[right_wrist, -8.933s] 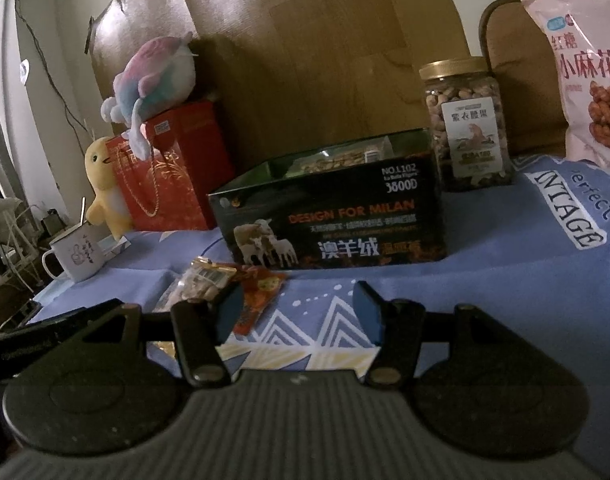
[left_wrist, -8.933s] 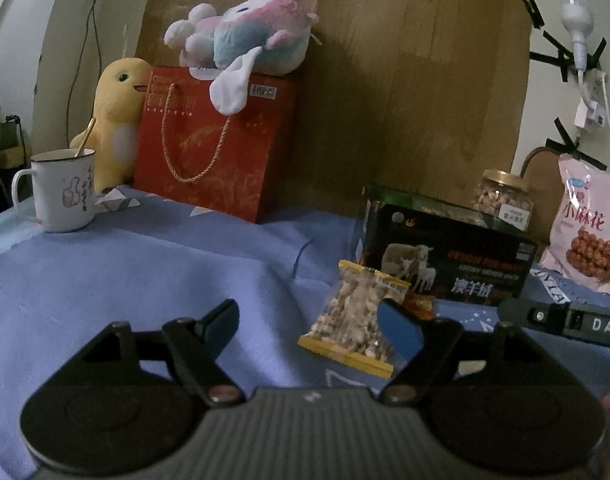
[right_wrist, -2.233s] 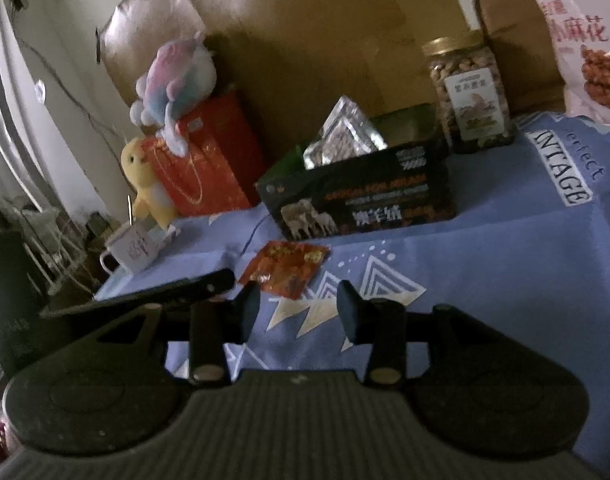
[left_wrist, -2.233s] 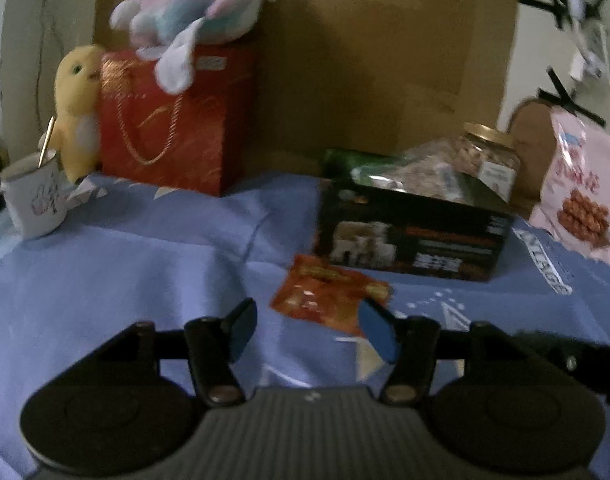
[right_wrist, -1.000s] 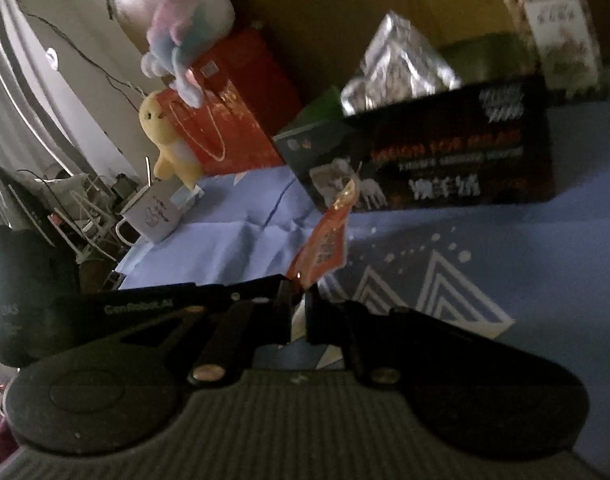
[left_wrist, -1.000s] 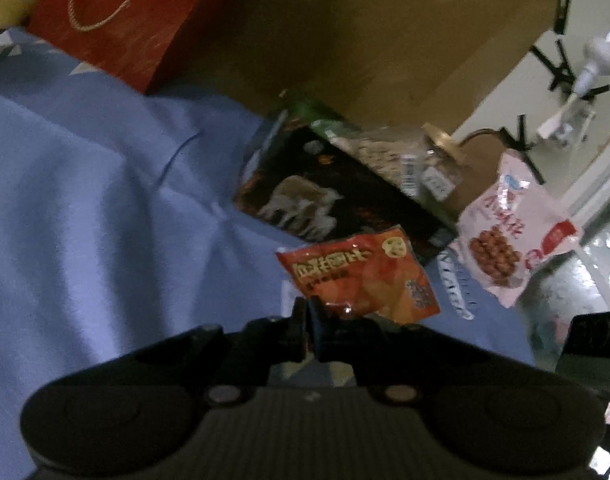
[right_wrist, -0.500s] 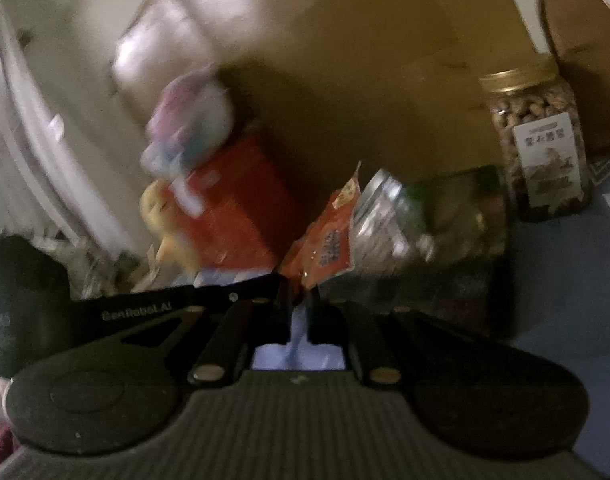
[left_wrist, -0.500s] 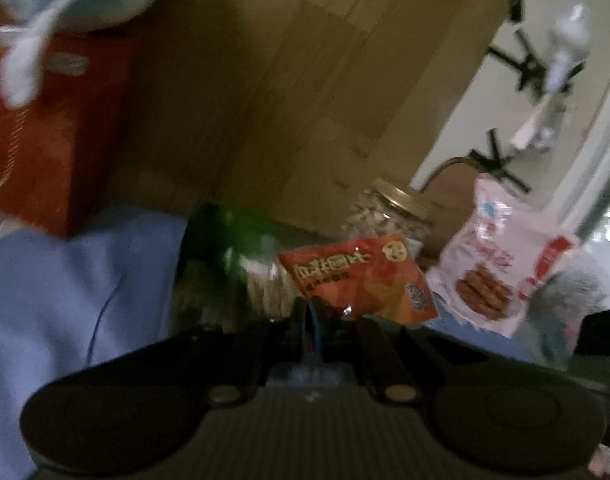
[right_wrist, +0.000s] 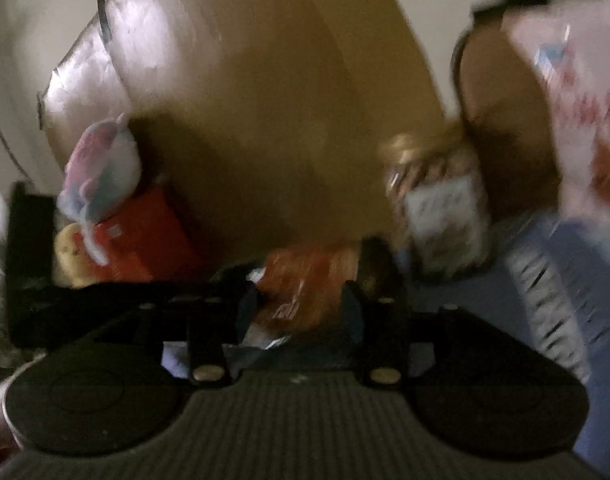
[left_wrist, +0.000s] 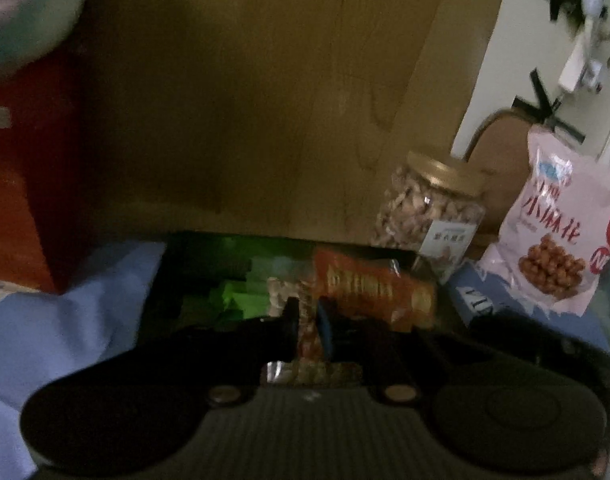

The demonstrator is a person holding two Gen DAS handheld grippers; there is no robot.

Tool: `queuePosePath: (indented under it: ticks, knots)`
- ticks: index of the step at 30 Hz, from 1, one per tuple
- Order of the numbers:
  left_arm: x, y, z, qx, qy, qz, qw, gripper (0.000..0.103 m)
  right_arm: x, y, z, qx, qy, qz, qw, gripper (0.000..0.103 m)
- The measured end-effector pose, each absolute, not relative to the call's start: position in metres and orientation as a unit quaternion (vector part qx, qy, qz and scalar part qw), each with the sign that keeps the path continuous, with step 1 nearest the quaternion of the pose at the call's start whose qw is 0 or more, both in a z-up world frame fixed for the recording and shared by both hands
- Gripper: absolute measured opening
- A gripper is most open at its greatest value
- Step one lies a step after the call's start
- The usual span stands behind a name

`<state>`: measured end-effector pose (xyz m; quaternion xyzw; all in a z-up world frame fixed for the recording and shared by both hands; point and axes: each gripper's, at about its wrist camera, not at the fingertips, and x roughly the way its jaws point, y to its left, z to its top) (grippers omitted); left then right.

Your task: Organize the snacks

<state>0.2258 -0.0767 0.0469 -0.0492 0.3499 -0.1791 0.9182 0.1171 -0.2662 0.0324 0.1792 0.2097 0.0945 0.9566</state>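
left gripper [left_wrist: 308,322]: jaws opening, narrow gap, packet edge between | right gripper [right_wrist: 301,312]: jaws opening wide, nothing pinched | orange snack packet [left_wrist: 375,294]: in box [left_wrist: 193,276], long axis sideways, nearer left gripper

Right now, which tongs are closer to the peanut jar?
Hard to tell. Both the left tongs and right tongs hover at the red snack packet over the box, with the peanut jar behind-right.
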Motion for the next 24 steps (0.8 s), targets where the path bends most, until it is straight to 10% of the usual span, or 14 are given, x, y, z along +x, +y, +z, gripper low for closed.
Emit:
queuePosePath:
  ticks: [8, 24]
  knots:
    - [0.186, -0.062, 0.064, -0.063, 0.341, -0.167, 0.923, 0.015, 0.187, -0.253, 0.018, 0.160, 0.316, 0.109, 0.929, 0.043]
    - [0.086, -0.070, 0.057, -0.001, 0.315, -0.143, 0.938, 0.034, 0.032, -0.257, 0.033, 0.187, 0.230, 0.092, 0.951, 0.046]
